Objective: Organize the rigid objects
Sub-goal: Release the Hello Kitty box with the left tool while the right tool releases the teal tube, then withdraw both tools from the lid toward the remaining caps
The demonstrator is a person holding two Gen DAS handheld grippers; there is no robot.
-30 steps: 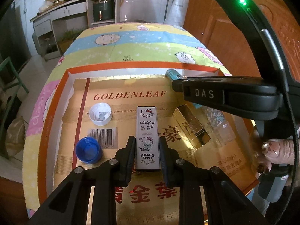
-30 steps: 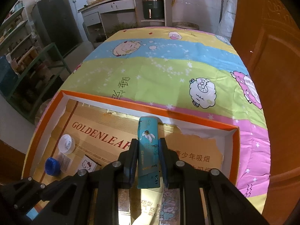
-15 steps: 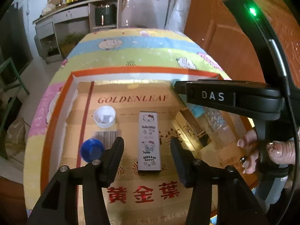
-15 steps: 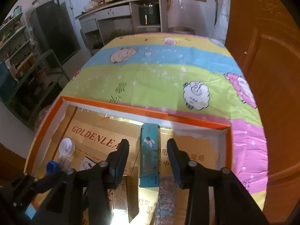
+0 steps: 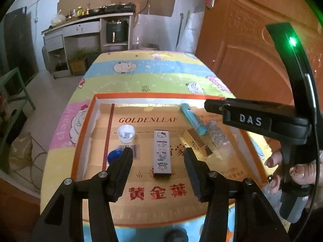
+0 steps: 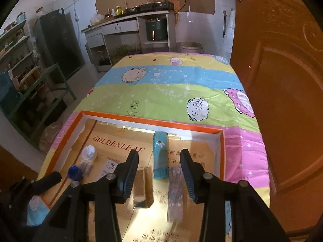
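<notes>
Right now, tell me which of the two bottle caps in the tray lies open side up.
The white cap: its hollow faces up, showing the inside. The blue cap, nearer the left claw, shows only its closed top.

Both cameras sit on the hand-held tools and look forward and steeply down, close above the orange-rimmed cardboard tray [image 5: 94, 109]. Both views share this tray and the kitchen counter [image 6: 121, 19] far behind; the right view is somewhat blurred near its bottom.
</notes>
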